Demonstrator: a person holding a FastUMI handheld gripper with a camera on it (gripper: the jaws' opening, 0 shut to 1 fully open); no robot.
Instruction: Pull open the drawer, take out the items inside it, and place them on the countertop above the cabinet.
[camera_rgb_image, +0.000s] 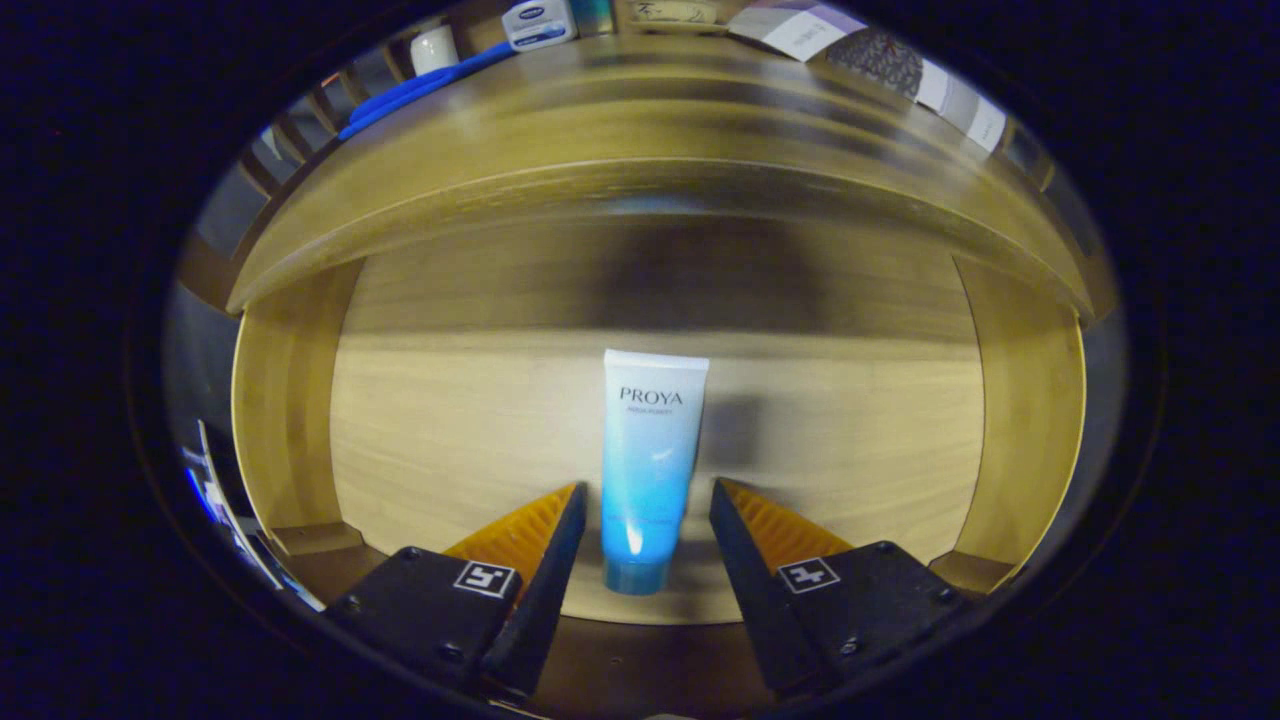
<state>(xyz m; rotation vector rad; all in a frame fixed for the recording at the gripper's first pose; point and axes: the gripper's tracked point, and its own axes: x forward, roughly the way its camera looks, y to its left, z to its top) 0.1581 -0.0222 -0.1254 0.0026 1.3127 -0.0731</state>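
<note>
Jaws wide apart, either side of a blue tube (648, 470).
The gripper (646, 500) hangs over the open drawer (300, 420); tube lies flat, untouched, below the countertop (640, 130).

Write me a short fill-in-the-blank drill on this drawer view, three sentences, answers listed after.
1. The blue-and-white tube lies on the floor of the open ____.
2. The gripper has its fingers ____, one on each side of the tube, neither pressing on it.
3. The tube's cap end points toward the fingers, and its flat crimped end points toward the drawer's ____ wall.

Missing words: drawer; open; back
</note>
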